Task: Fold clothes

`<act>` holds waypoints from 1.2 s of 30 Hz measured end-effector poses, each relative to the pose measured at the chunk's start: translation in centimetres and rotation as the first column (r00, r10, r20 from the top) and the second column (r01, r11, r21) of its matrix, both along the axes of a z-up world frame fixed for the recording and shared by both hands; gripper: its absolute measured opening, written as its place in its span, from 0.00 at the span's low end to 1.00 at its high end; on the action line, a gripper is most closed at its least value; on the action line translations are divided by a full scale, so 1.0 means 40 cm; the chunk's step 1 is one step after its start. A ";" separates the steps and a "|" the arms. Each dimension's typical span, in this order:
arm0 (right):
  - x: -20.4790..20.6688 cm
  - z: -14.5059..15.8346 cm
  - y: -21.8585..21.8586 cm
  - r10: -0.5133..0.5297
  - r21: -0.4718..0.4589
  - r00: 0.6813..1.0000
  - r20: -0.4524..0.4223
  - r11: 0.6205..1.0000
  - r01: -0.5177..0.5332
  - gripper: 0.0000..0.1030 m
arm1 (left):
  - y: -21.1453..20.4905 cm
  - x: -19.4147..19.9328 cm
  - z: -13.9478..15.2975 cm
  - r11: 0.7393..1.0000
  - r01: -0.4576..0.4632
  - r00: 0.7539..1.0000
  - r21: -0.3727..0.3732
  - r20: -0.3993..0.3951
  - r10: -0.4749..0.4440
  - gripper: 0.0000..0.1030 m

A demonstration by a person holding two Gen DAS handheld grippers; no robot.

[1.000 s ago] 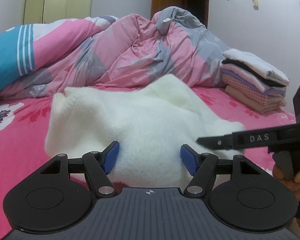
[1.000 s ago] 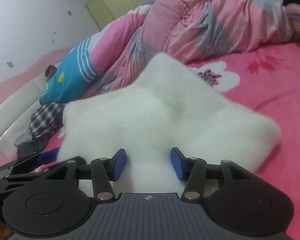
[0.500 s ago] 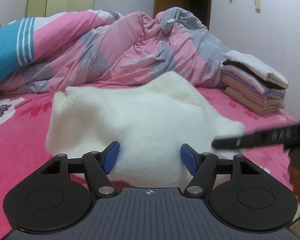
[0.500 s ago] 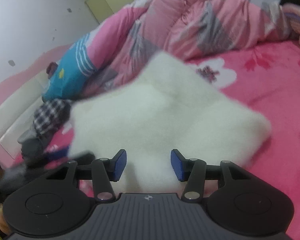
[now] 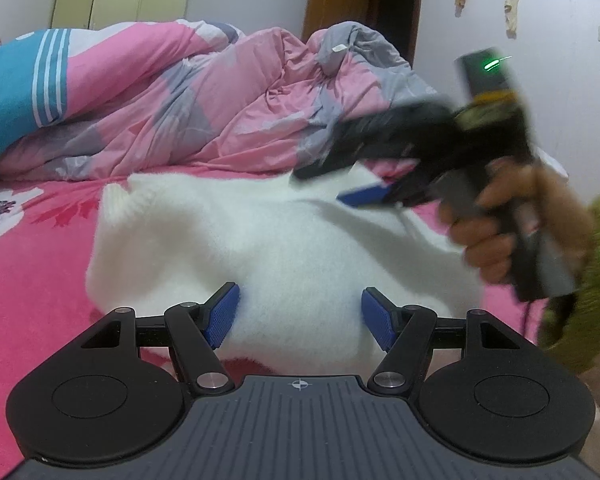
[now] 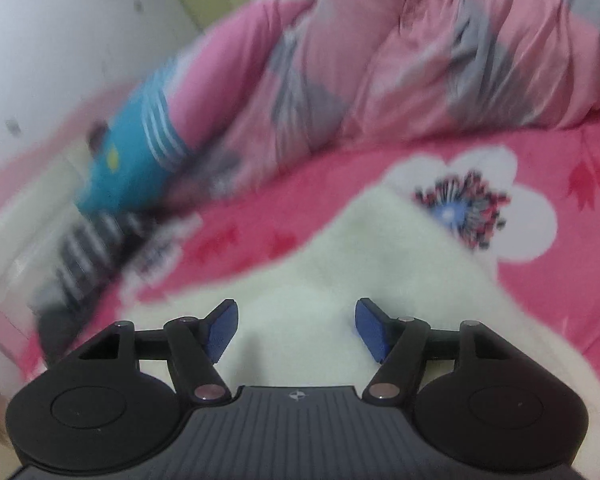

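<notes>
The left gripper [image 5: 300, 314] showed black linkage arms, silver pivot screws, blue ribbed pads and a ridged grey base with a crosshair mark. At right of frame, a fuzzy green sleeve [image 5: 580, 292]; a green light glowed on the right gripper [image 5: 340, 184].

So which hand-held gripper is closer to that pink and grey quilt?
The right hand-held gripper: it is raised over the sweater's far edge, beside the quilt. The left one sits at the sweater's near edge.
</notes>
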State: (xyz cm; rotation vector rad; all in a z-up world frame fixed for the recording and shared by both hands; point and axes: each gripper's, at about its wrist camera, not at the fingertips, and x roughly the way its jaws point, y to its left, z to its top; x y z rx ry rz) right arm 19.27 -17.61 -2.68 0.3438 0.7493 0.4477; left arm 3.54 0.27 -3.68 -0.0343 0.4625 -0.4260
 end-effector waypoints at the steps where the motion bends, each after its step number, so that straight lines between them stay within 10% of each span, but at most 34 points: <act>1: -0.015 -0.008 0.010 0.009 -0.028 1.000 0.012 1.000 -0.009 0.66 | 0.007 -0.002 0.000 1.000 0.003 1.000 -0.009 -0.007 -0.003 0.65; 11: -0.182 -0.017 -0.012 0.023 -0.034 0.998 0.062 0.999 -0.021 0.63 | 0.128 -0.042 0.005 0.974 -0.035 0.994 -0.222 -0.110 0.011 0.65; 22: -0.408 0.011 -0.034 0.145 -0.085 0.973 0.178 0.988 -0.131 0.63 | 0.133 -0.016 -0.030 0.964 -0.045 0.984 -0.264 -0.178 -0.003 0.73; 29: -0.350 0.072 -0.202 0.048 0.136 0.969 0.242 0.987 -0.083 0.63 | 0.145 -0.026 -0.034 0.964 -0.042 0.982 -0.261 -0.189 -0.009 0.75; 36: -0.126 -0.078 -0.377 -0.248 0.333 0.964 -0.099 0.904 0.267 0.63 | 0.150 -0.024 -0.056 0.956 -0.074 0.969 -0.284 -0.246 0.002 0.78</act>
